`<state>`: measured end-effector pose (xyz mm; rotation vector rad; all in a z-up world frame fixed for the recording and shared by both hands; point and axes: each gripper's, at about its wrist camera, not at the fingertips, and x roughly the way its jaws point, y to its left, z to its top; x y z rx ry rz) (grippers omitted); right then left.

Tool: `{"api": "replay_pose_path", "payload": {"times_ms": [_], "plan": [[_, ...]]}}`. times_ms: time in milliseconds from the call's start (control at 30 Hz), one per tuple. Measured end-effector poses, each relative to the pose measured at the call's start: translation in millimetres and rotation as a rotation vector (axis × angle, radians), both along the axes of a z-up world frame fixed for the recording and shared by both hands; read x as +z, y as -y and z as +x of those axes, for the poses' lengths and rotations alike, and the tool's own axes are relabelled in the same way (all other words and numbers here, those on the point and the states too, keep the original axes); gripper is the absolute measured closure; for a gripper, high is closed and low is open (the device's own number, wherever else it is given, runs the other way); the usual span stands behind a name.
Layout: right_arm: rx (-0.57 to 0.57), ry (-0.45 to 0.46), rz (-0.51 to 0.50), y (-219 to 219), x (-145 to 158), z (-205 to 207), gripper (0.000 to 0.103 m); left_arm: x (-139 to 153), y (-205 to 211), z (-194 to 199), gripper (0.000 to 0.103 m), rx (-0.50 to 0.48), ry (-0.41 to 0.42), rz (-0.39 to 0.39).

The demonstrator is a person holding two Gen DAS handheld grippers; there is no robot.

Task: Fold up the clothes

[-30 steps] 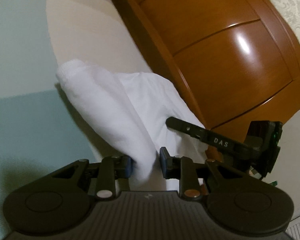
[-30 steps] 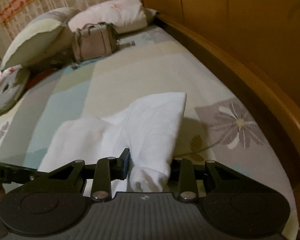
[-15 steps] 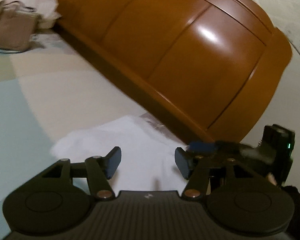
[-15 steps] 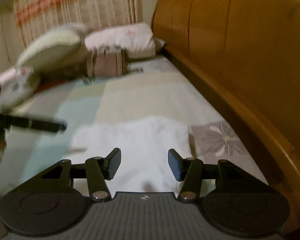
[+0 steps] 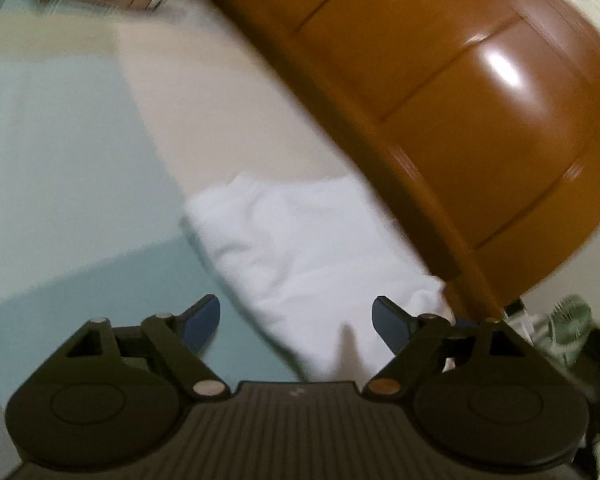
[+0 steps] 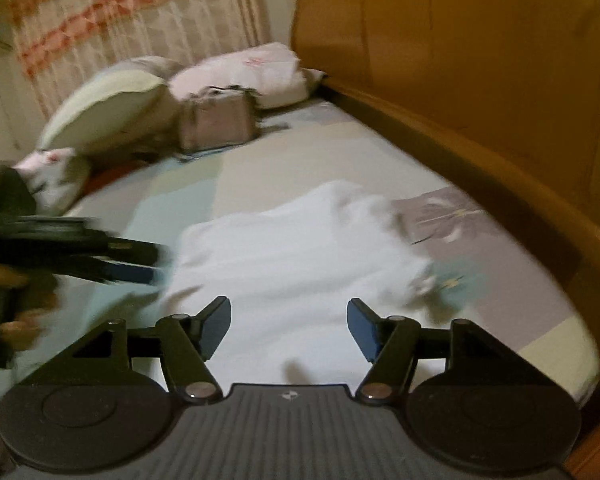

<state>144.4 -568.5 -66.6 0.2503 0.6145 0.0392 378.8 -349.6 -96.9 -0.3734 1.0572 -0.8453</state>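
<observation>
- Progress: one white garment is seen lying in a compact, roughly folded heap on the bed, just beside the wooden bed frame. The last fold is judged to be laid down. The upper edge looks rumpled, so smoothing may be left; blur prevents certainty.
- Left gripper: the jaws have just been opening and are held wide apart. Nothing is pressed between them; the garment lies beyond and below them.
- Right gripper: the jaws have likewise just been opening and stand well apart. The garment lies under the gap, unclamped.
- In the right wrist view the left gripper is seen blurred at the left edge, near the garment's left side; contact cannot be told.
- No further clothes awaiting folding are visible in either view, so whether the task is complete cannot be judged.
- Count, left to right in the right wrist view: grippers, two; pillows, three counted with one partly cut off; bag, one; white garment, one; flower prints on the sheet, two, blurred; bed frame, one.
</observation>
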Motion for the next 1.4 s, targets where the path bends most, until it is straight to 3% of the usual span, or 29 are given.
{"api": "replay_pose_path", "payload": {"times_ms": [167, 267, 433, 533, 633, 667, 800, 967, 1033, 1100, 1200, 1400], "plan": [[0.077, 0.007, -0.025, -31, -3, -9, 0.034, -6, 9, 25, 0.022, 0.076, -0.071, -0.117], [0.111, -0.058, -0.021, -44, -17, 3, 0.034, 14, 11, 32, 0.022, 0.088, -0.026, -0.137], [0.096, 0.024, -0.130, -66, -5, 23, 0.034, 44, -1, 17, 0.020, 0.079, 0.158, -0.031], [0.022, 0.055, -0.234, -74, -2, 45, 0.035, 49, -18, 5, 0.020, 0.067, 0.196, 0.036], [0.053, -0.085, -0.332, -83, -33, 71, 0.035, 48, -37, -9, 0.020, 0.021, 0.228, 0.078], [0.053, -0.067, -0.350, -85, -40, 70, 0.035, 48, -48, -16, 0.020, 0.002, 0.240, 0.101], [0.050, -0.053, -0.273, -74, -18, 60, 0.035, 40, -58, -51, 0.017, -0.076, 0.307, 0.249], [-0.011, 0.014, -0.307, -57, -1, 59, 0.021, 32, -63, -94, 0.012, -0.138, 0.396, 0.387], [-0.044, 0.001, -0.303, -42, -7, 69, 0.015, 30, -67, -108, 0.011, -0.143, 0.429, 0.403], [-0.080, -0.097, -0.284, -22, -24, 82, 0.015, 30, -72, -121, 0.007, -0.130, 0.470, 0.411], [-0.066, -0.088, -0.203, -7, -25, 72, 0.015, 28, -79, -128, 0.005, -0.106, 0.501, 0.410], [-0.075, 0.034, -0.188, -7, 11, 98, 0.012, 30, -90, -130, 0.003, -0.043, 0.518, 0.406]]}}
